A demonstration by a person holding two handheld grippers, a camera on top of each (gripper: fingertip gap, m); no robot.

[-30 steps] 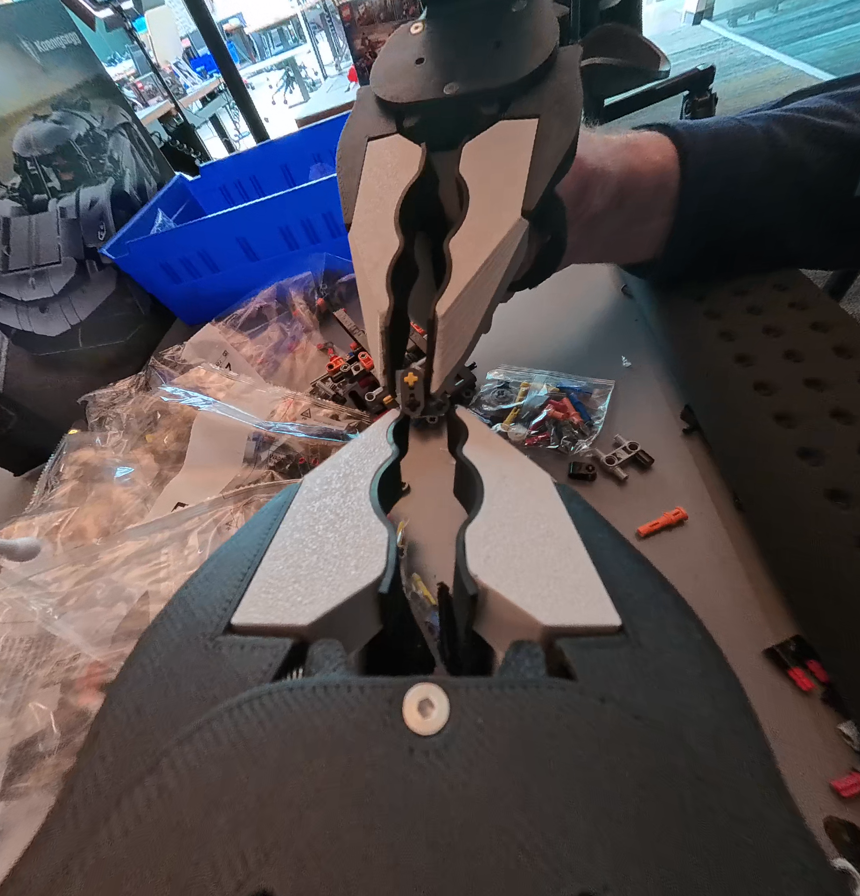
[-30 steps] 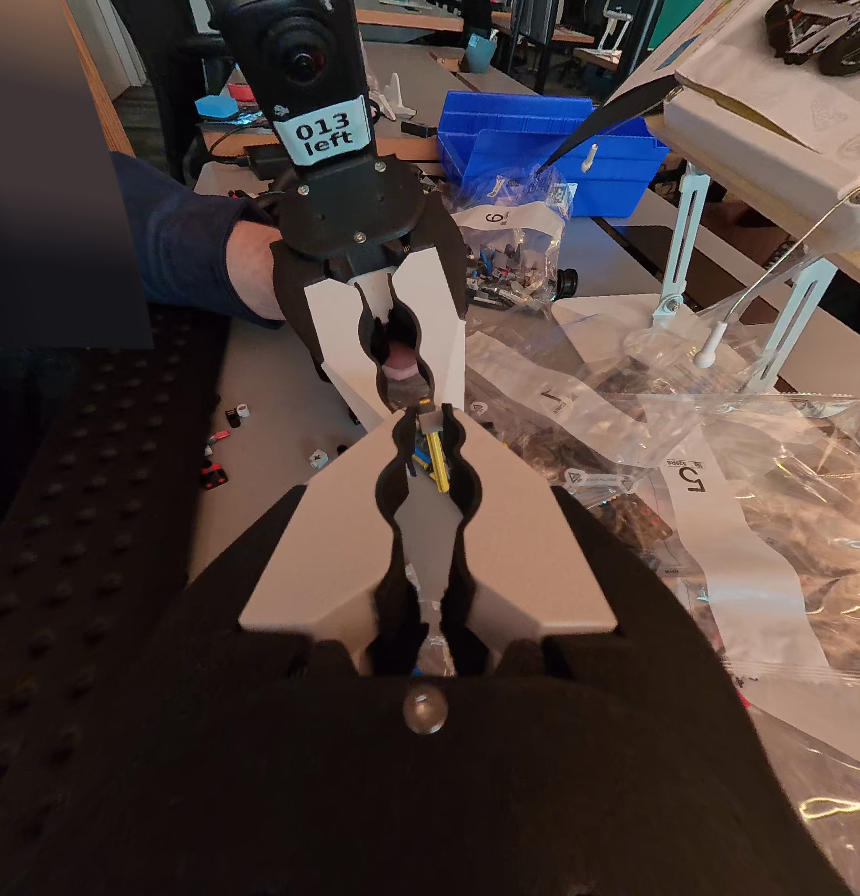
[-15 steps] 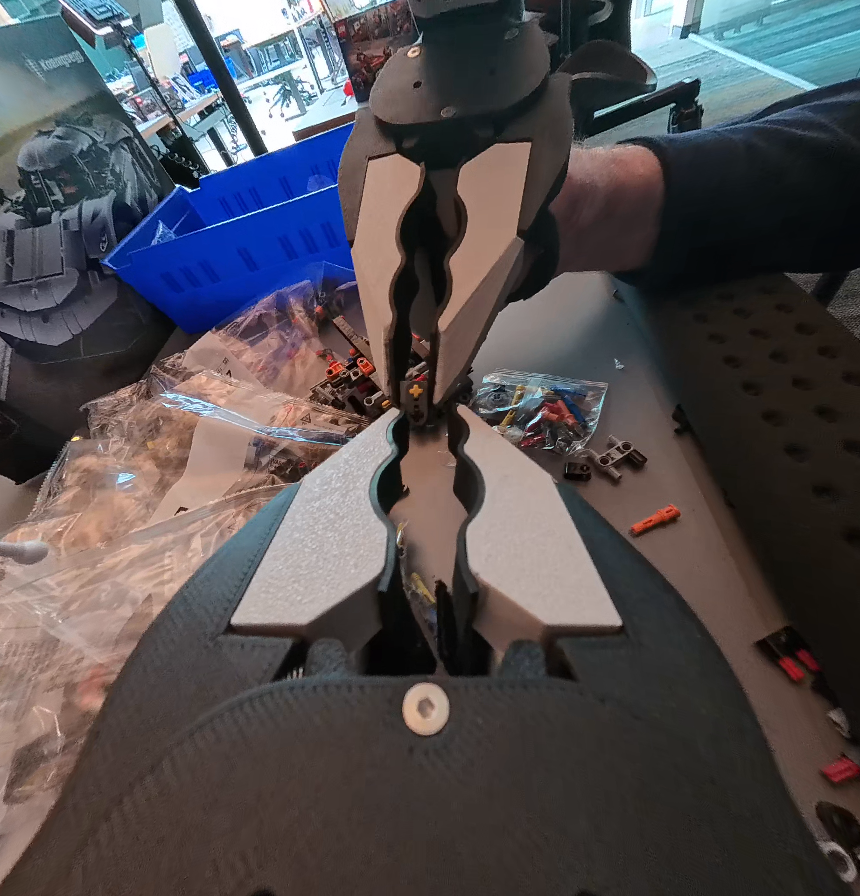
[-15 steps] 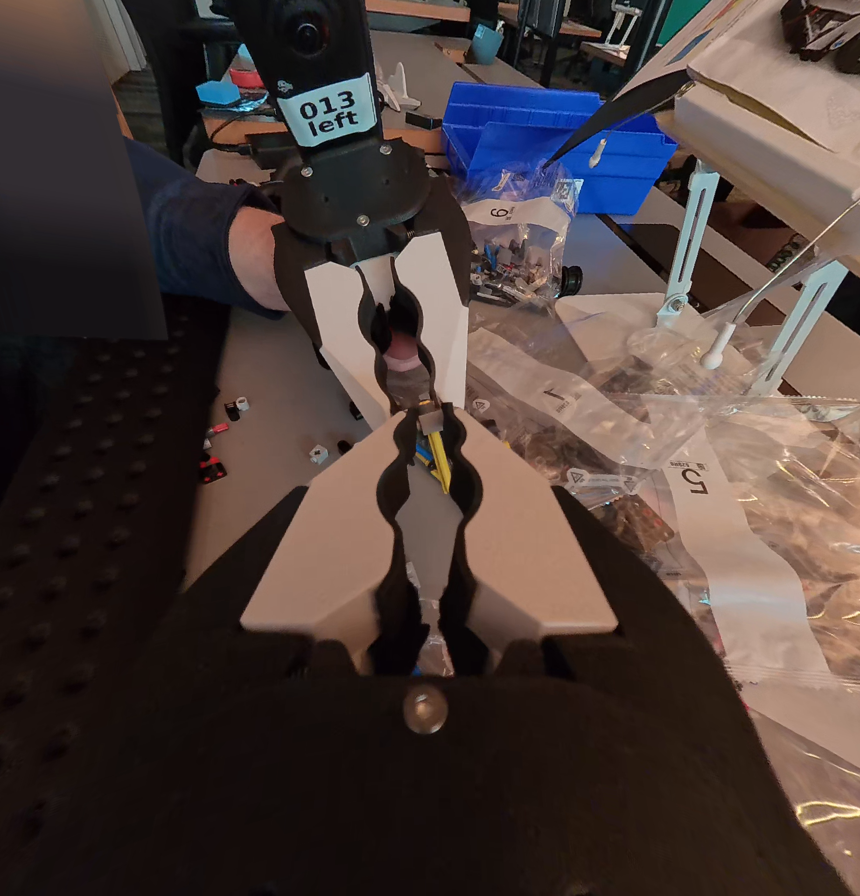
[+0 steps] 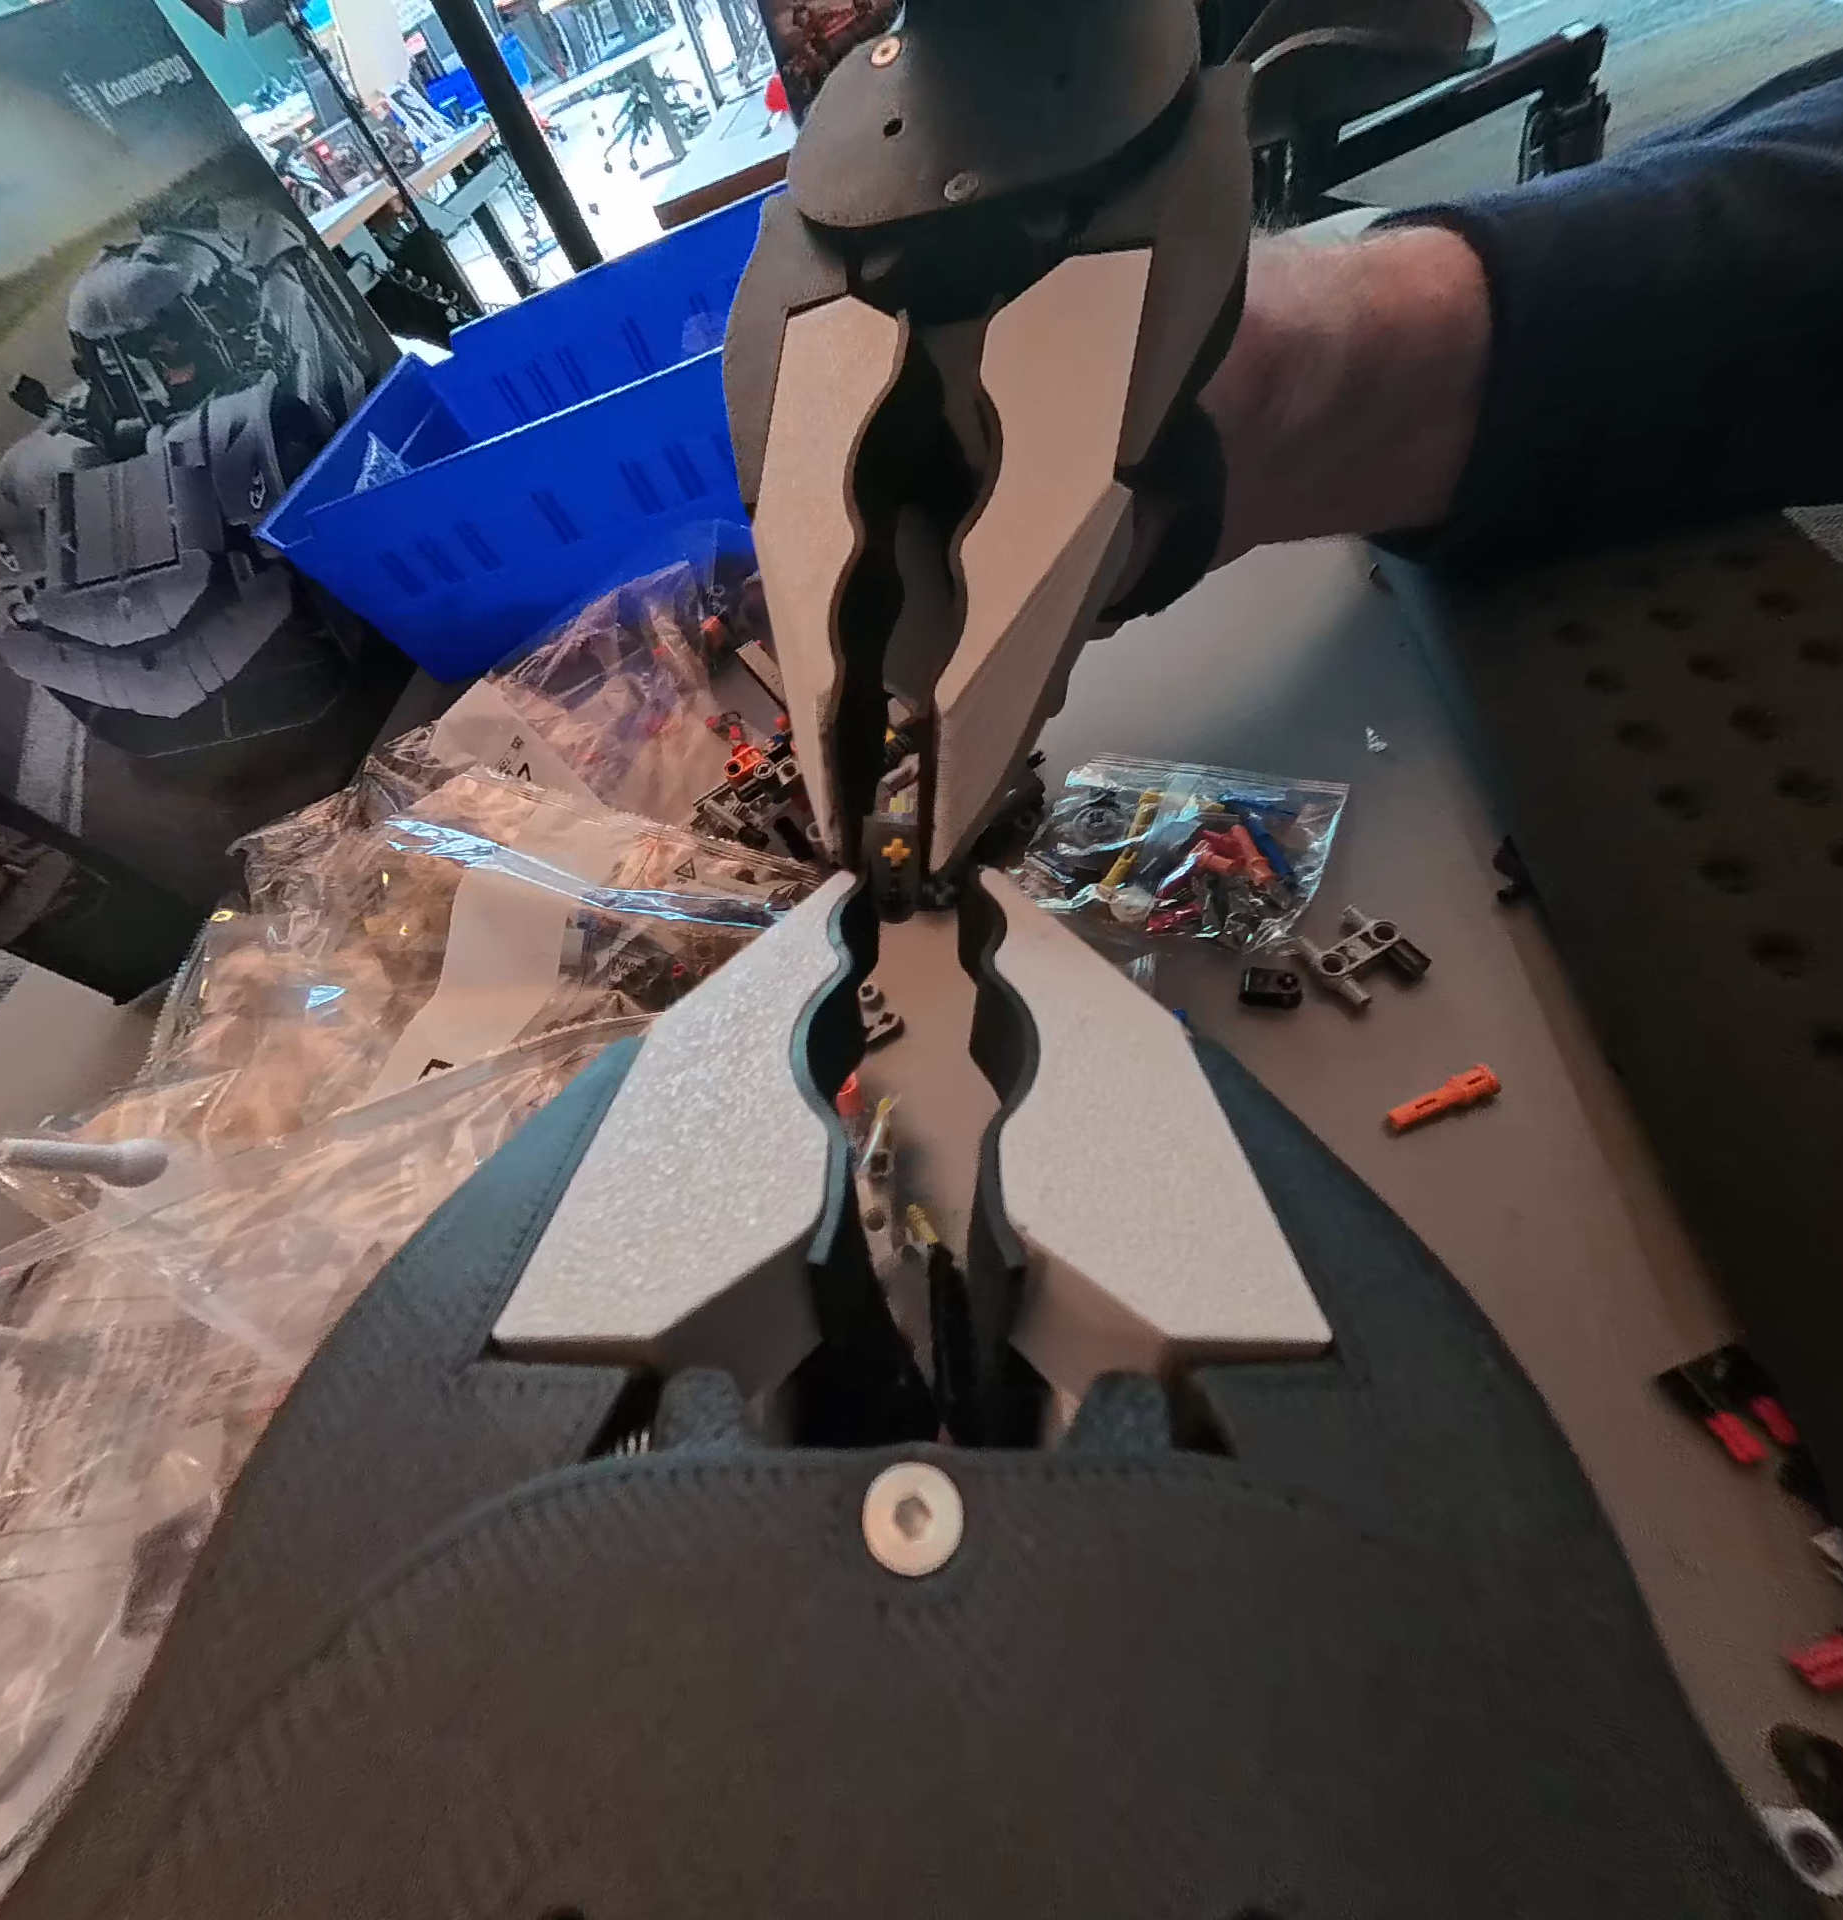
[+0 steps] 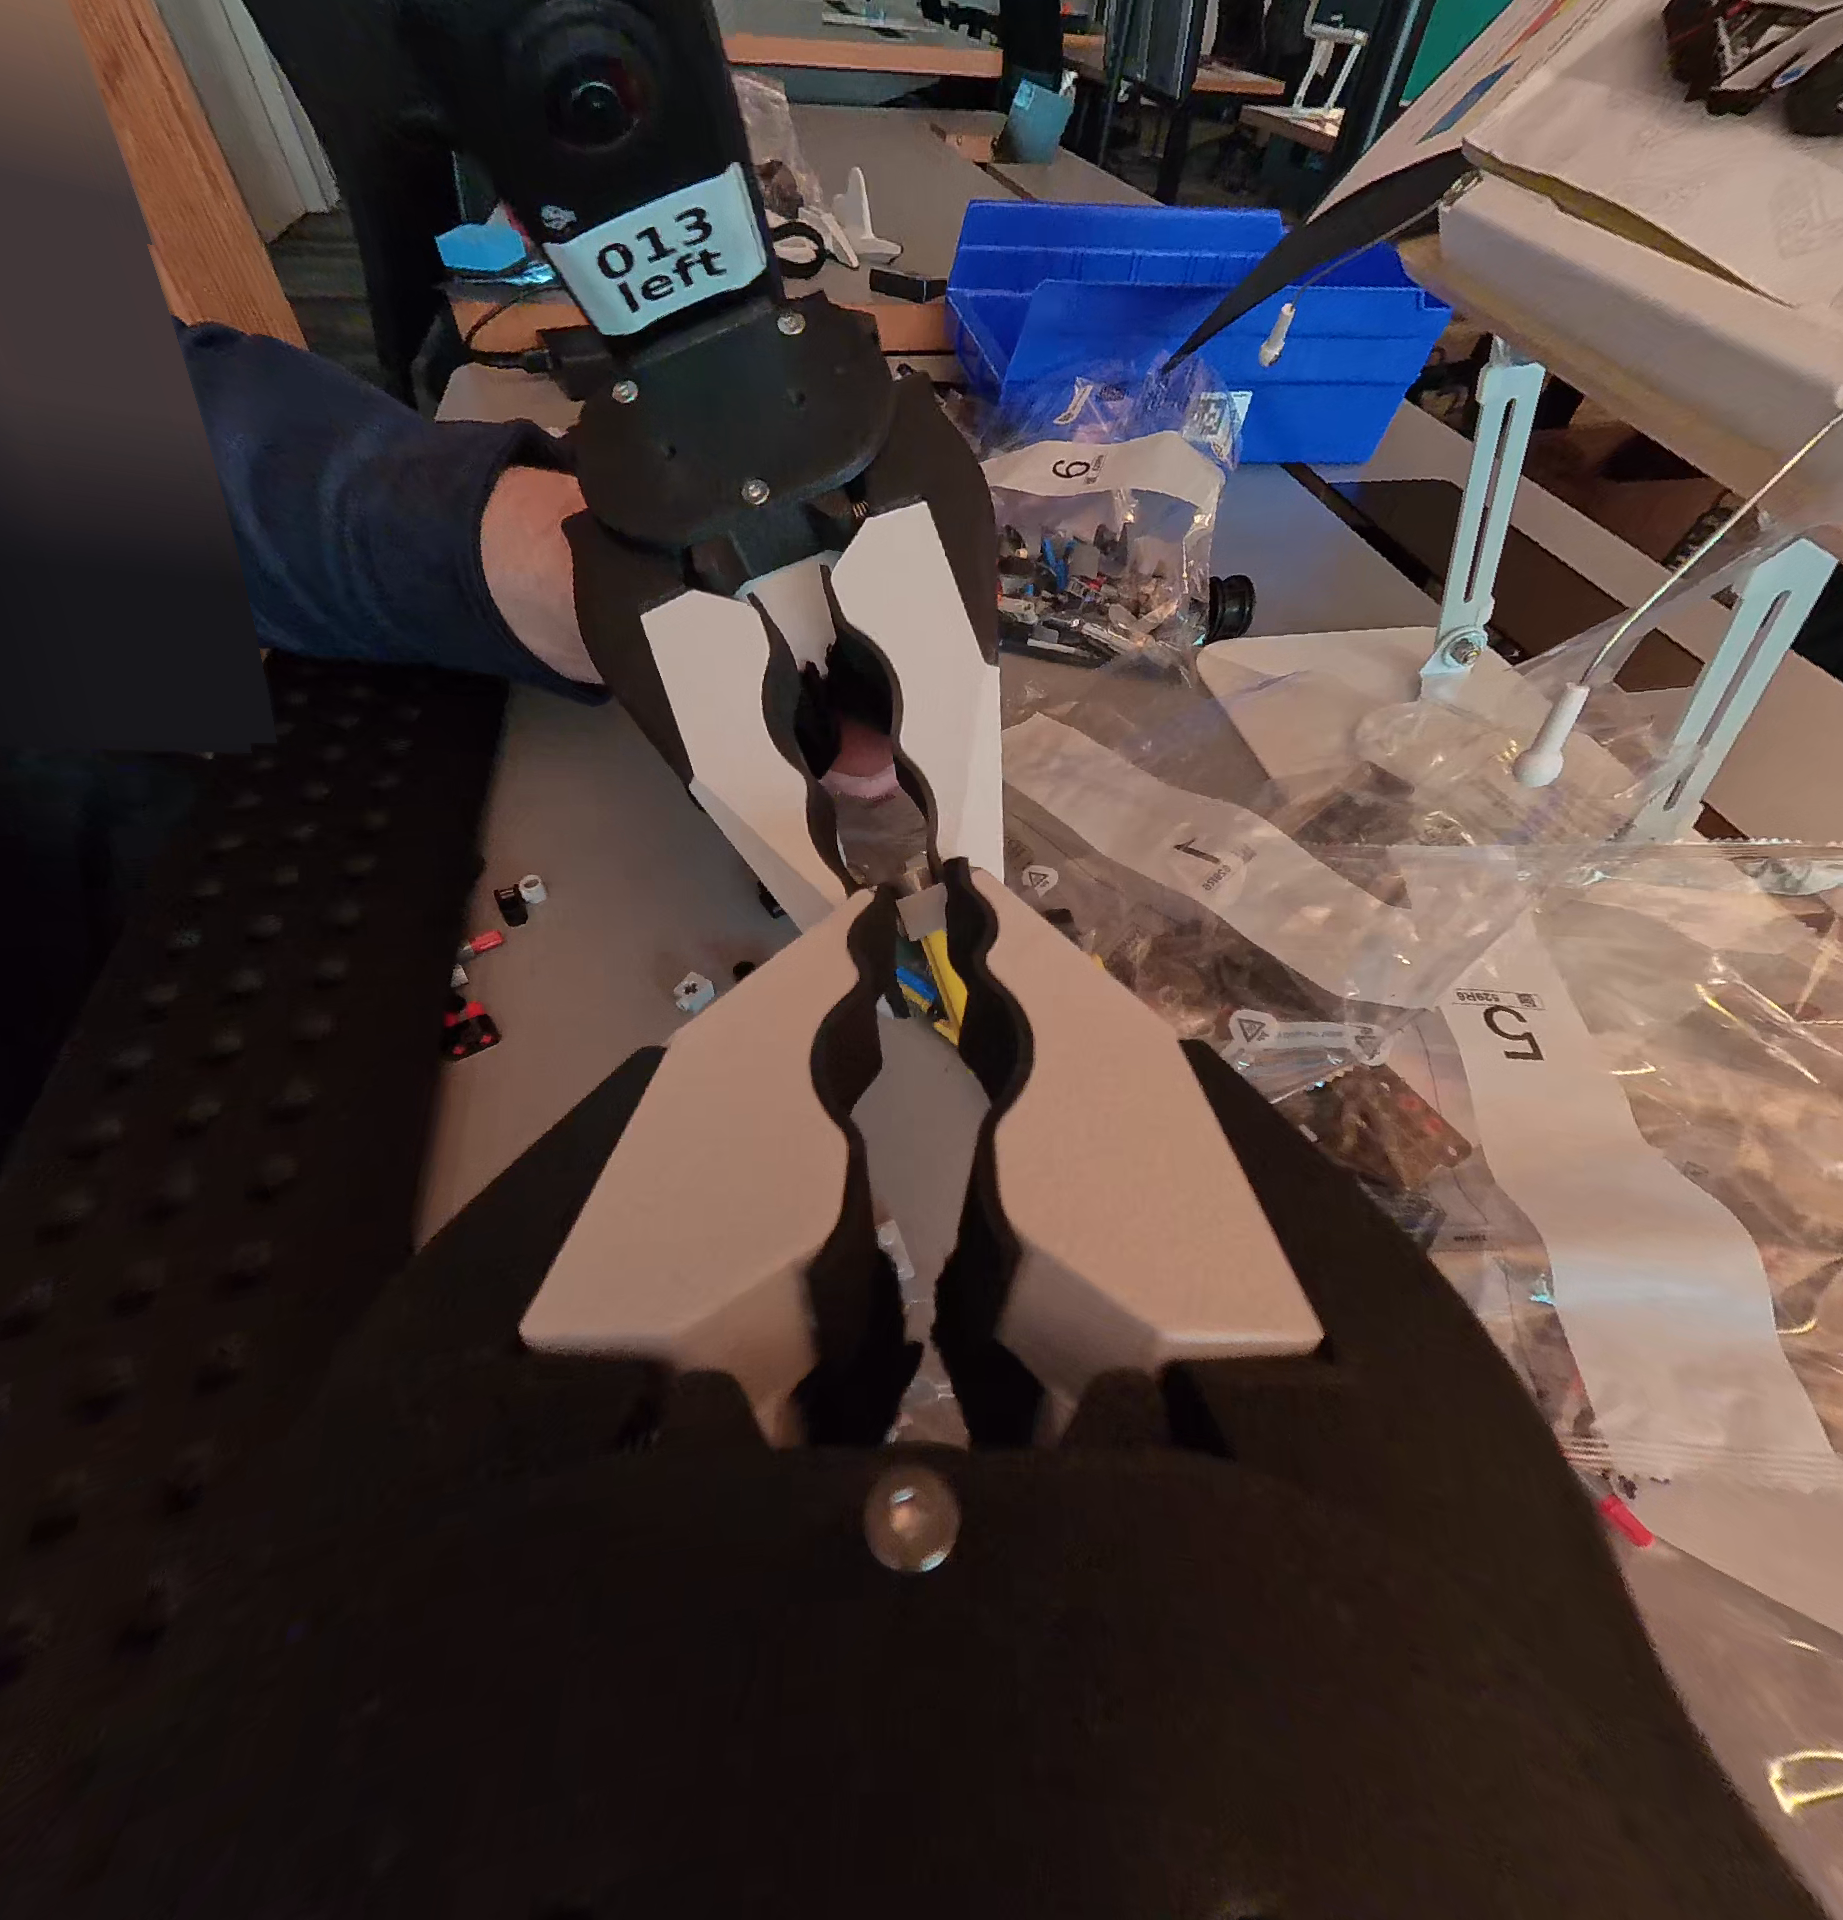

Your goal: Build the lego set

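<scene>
Joining step: the right hand-held gripper (image 5: pixel 891 847) pinches a dark piece with yellow axle (image 5: pixel 894 854); the left hand-held gripper (image 5: pixel 917 904), slightly spread, must close on it.

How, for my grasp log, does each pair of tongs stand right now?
Left tongs: cannot be told; tips flank the dark piece with a yellow cross.
Right tongs: closed on that piece.

Grey table (image 5: pixel 1312 665), bright windows (image 5: pixel 626 94), wooden post (image 6: pixel 184 197).

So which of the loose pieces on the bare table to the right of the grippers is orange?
The orange pin, lying alone nearer the perforated mat; the grey connector and small black piece sit beside the small zip bag.
</scene>
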